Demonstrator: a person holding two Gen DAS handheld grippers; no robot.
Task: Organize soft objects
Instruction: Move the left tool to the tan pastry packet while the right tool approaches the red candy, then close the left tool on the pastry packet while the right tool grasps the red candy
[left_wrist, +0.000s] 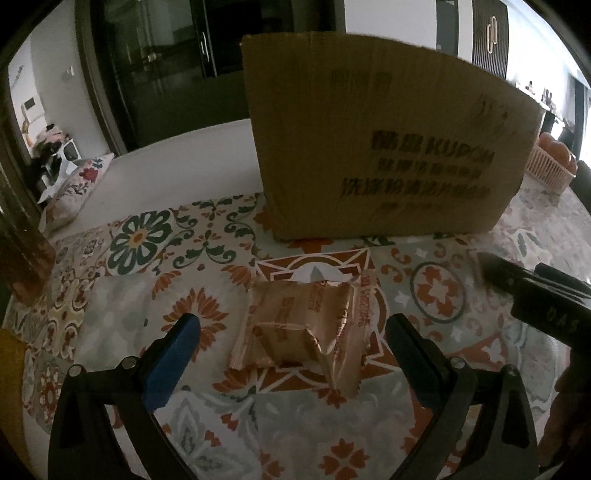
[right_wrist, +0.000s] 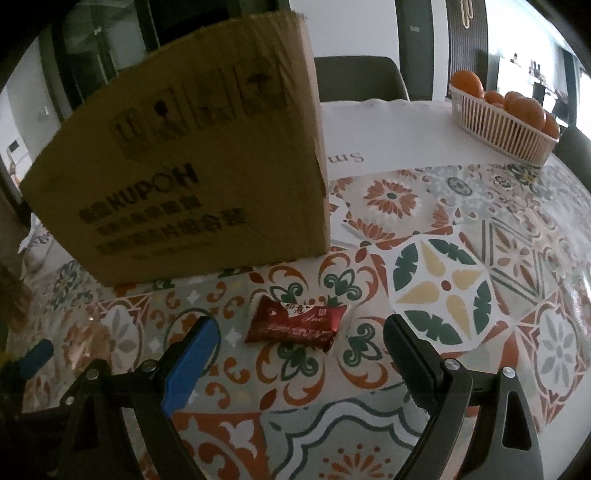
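While both lay loose: nothing was gripped.
Left gripper (left_wrist: 291, 341): spread around tan packet (left_wrist: 299, 332); crinkly wrap might slip.
Right gripper (right_wrist: 301, 341): spread short of red packet (right_wrist: 295, 325); might close on air.

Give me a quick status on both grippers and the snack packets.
Left gripper open, peach packet between its fingers, ungrasped. Right gripper open, red packet just ahead, on the tablecloth. Cardboard box stands behind; nothing blocking.

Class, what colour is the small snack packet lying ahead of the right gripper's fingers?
The snack packet is dark red with pale lettering, seen best in the right wrist view.
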